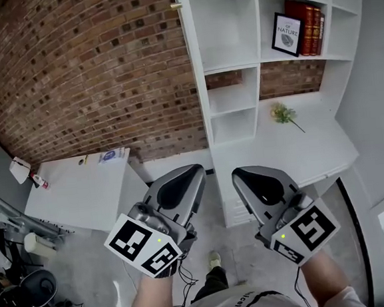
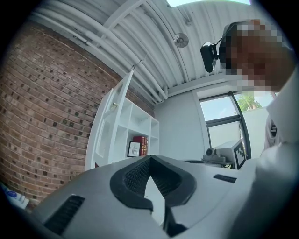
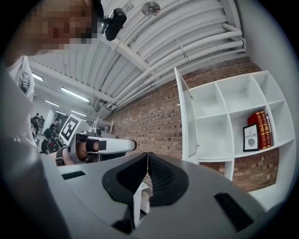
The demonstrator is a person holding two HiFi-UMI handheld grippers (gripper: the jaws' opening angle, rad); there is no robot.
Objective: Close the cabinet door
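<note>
The cabinet door (image 1: pixel 189 49) stands swung out at 12 o'clock, against the brick wall (image 1: pixel 91 65). Left claw (image 1: pixel 195 171) and right claw (image 1: pixel 236 174), both pinched shut and empty, point at it, probably to push it

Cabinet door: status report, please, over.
Left claw shut, empty; right claw shut, empty. Cabinet door open, standing out from white shelves, untouched. No obstruction seen between claws and door.

Brick wall (image 1: pixel 91 71) red-brown with pale mortar lines. Cabinet (image 1: pixel 231 66) and cabinet door (image 3: pixel 186 116) white. Books (image 1: pixel 308 26) red. Left hand-held gripper (image 1: pixel 196 170) and right hand-held gripper (image 1: pixel 237 174) grey with black pads and black-and-white square markers. Sprig (image 1: pixel 283 115) green on white worktop (image 1: pixel 312 149).
</note>
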